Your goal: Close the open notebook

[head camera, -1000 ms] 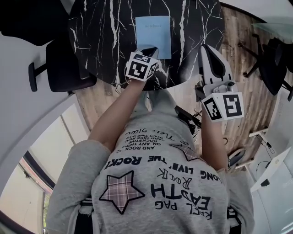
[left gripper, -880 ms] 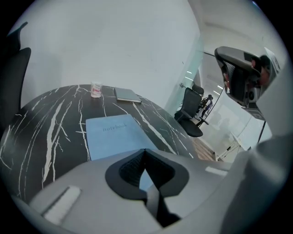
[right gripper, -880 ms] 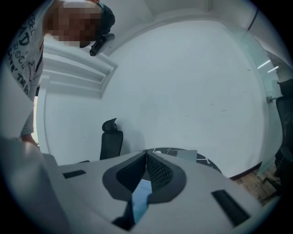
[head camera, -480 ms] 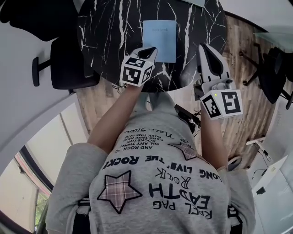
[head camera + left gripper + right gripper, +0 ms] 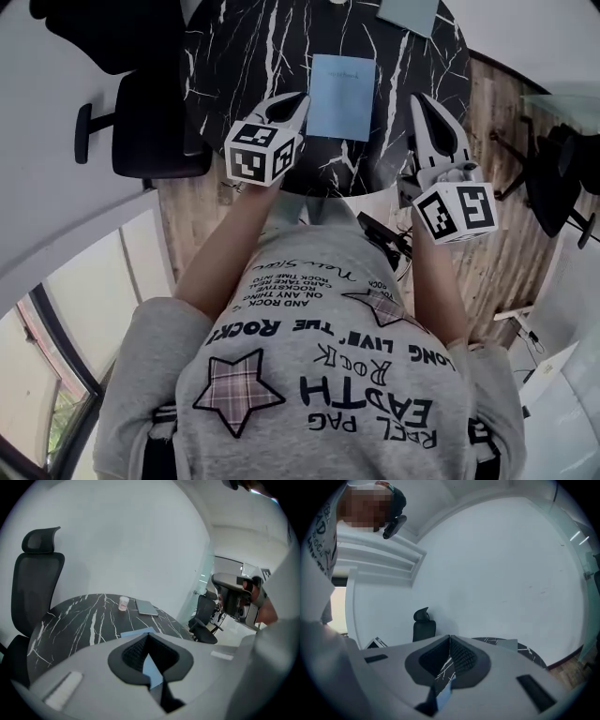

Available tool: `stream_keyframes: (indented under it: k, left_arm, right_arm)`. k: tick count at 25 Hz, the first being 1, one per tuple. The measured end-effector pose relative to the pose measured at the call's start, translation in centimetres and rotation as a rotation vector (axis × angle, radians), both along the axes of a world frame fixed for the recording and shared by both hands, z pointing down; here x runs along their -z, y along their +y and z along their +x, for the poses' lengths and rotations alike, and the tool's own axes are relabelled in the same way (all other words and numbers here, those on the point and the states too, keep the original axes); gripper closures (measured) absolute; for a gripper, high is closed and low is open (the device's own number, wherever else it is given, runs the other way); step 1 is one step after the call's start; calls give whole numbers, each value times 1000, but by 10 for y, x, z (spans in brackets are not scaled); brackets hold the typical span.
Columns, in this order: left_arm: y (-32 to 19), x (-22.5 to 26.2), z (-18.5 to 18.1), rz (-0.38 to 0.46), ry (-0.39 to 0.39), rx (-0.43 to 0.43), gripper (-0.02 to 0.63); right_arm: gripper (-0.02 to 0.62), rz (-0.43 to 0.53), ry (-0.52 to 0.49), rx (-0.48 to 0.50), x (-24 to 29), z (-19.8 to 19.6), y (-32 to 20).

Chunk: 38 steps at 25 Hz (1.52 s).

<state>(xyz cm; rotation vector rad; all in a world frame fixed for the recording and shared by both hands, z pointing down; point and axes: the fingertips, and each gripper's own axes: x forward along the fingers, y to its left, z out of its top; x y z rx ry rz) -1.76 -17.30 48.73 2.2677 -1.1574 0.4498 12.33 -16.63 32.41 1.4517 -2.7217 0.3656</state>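
Left tongs and right tongs pressed together, empty, closed notebook between them, untouched

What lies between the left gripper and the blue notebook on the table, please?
Nothing: the head view shows only a narrow strip of bare marble table between the left gripper and the blue notebook.

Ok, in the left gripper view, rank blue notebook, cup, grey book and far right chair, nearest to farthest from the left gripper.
1. Blue notebook, just past the fingers of the left gripper.
2-3. Grey book and cup, side by side at the far edge of the table, cup leftward: too close to call.
4. Chair, beyond the table, at right.
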Motion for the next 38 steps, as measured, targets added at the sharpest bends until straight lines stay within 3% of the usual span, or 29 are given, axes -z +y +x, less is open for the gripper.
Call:
stream_keyframes:
  k: [16, 21, 24, 33, 38]
  left_arm:
    - [-4, 103, -102, 224, 30, 219, 597]
    - [-1, 142, -118, 368, -23, 206, 597]
    - [3, 163, -123, 422, -9, 206, 597]
    - [14, 208, -129, 527, 43, 240, 597]
    - [15, 213, -118, 576, -7, 195, 597]
  right_arm:
    - [583, 102, 47, -8, 50, 3, 7]
    - [583, 139, 60, -36, 66, 13, 11]
    - [583, 145, 59, -48, 69, 16, 15]
    - [583, 199, 65, -75, 88, 17, 20]
    - [583, 204, 70, -81, 90, 19, 18]
